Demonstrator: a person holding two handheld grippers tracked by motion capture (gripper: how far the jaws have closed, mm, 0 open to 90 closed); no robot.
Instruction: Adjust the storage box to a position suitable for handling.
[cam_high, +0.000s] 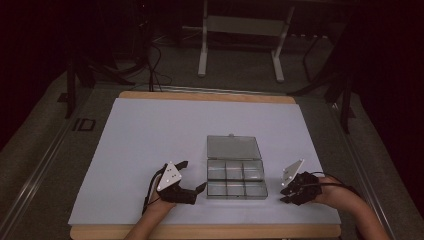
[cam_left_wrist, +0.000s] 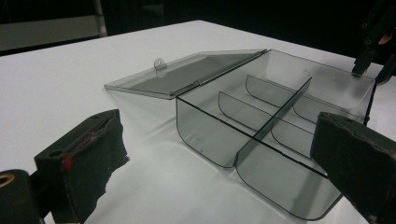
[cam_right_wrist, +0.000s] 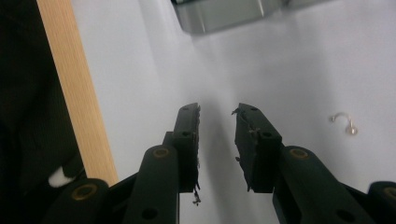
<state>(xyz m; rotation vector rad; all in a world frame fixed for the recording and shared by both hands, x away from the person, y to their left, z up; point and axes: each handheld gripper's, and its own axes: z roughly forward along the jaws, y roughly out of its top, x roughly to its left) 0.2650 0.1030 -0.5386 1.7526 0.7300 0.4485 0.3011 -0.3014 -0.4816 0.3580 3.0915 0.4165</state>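
Dim lighting hides most detail up top, no readable labels. Clear divided box (cam_high: 236, 172) sits open mid-surface (cam_high: 150, 130), between both grippers. Left gripper (cam_high: 192, 176) has its jaws wide apart; right gripper (cam_right_wrist: 217, 116) jaws slightly apart, empty. Right gripper view catches a tiny hook (cam_right_wrist: 343, 123), too small overhead.
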